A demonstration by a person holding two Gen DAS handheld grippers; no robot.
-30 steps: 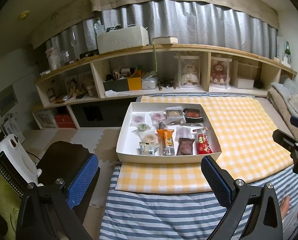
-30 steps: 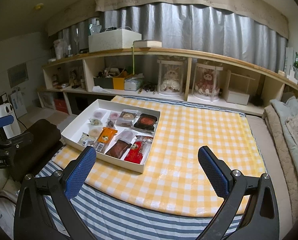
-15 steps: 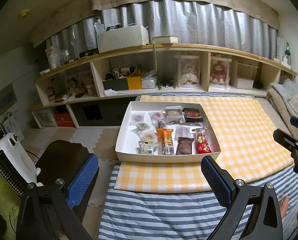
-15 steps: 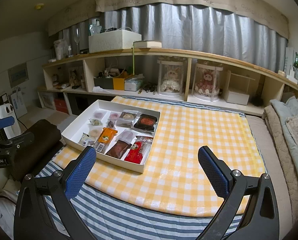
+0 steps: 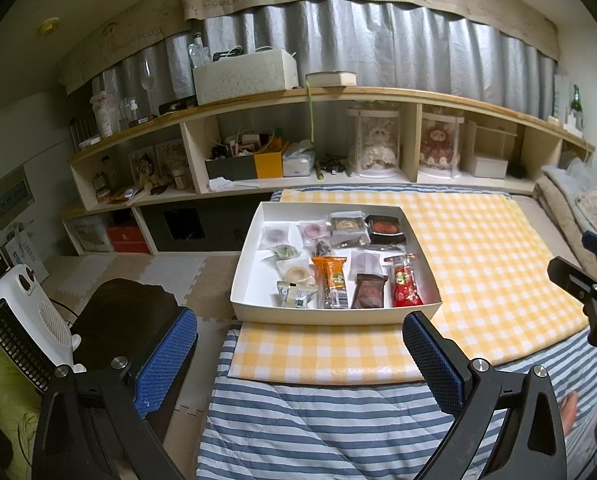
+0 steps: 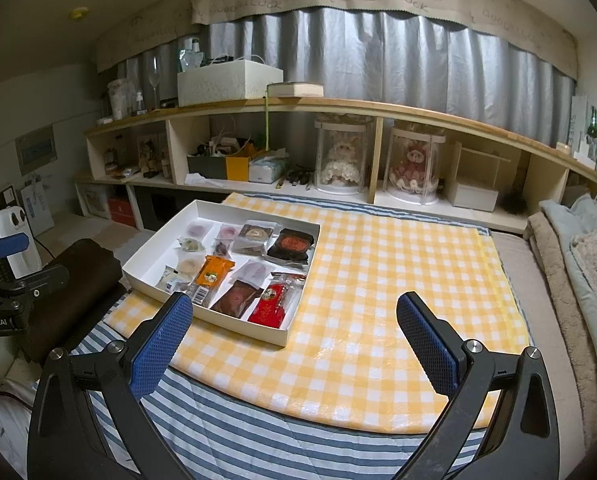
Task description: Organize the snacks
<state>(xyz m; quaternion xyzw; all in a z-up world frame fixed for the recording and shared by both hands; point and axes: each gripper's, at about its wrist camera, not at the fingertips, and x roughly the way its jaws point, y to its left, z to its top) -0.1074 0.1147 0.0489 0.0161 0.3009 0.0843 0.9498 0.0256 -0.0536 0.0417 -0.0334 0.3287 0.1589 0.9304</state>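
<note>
Both grippers held above the bed, jaws spread wide and empty.

The left gripper faces the white snack box at 12 o'clock on the yellow checked cloth; the right gripper has the box at 10 o'clock. Only the left view shows a bare foot at 4 o'clock.

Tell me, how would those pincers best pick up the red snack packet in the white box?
Probably from above, pinching the red packet across its narrow width near the middle. It lies flat in the white box, long axis running front to back, with the box wall close on its right and a brown packet close on its left.
</note>
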